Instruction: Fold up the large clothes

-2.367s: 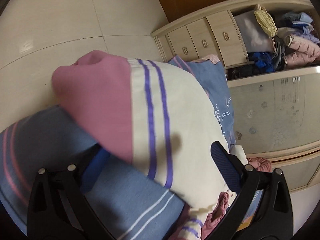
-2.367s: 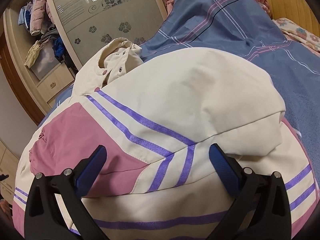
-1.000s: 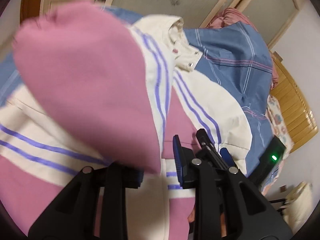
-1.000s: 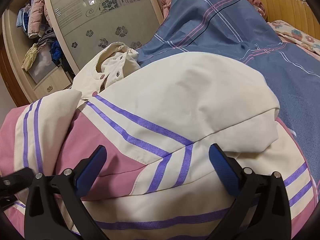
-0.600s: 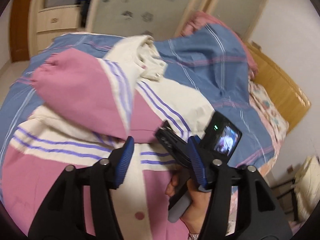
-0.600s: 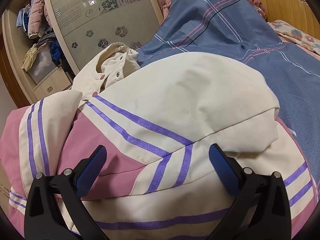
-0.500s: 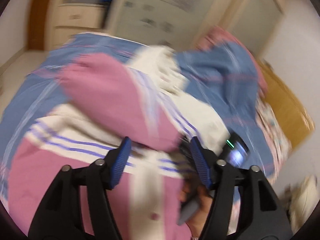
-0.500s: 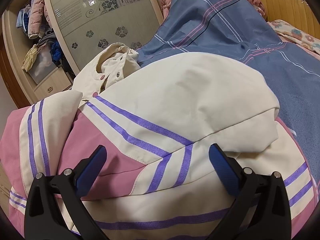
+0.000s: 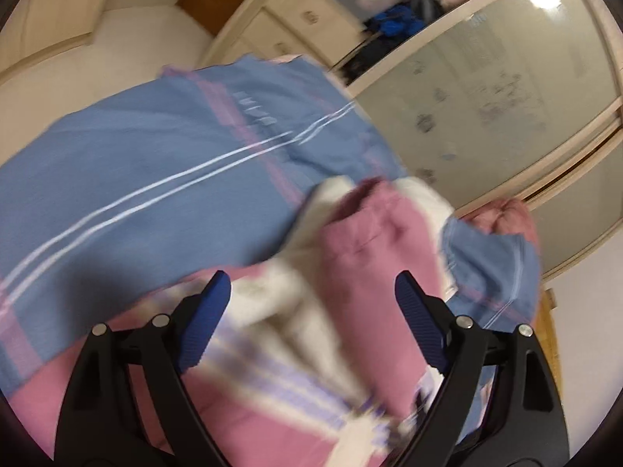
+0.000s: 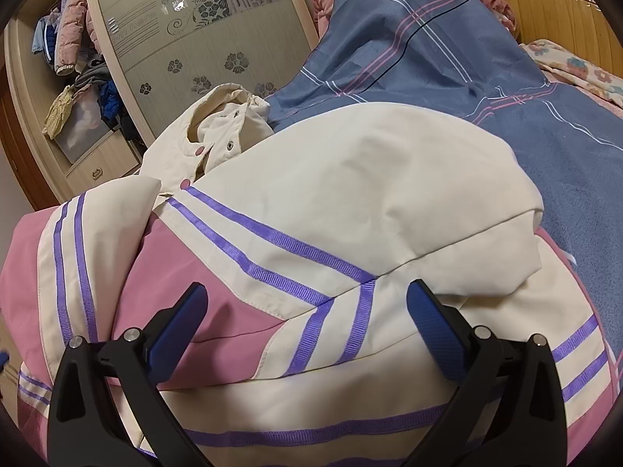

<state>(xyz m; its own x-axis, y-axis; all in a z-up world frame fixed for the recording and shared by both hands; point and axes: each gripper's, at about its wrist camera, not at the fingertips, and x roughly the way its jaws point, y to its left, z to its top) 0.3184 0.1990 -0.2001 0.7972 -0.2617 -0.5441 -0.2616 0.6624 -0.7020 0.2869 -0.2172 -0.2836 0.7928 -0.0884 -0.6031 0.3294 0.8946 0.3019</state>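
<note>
Cream, pink and purple-striped, the jacket (image 10: 350, 202) lies spread on the blue bedspread (image 10: 525, 116), its collar at the far left toward the wardrobe (image 10: 187, 19), and both sleeves look folded in across the body. The left gripper (image 9: 311, 295) is opening its fingers over the pink sleeve cuff (image 9: 366, 233), gripping nothing, while the right gripper (image 10: 307, 311) hovers wide and empty at the near hem. Still to come, I'd say: folding the body over.
</note>
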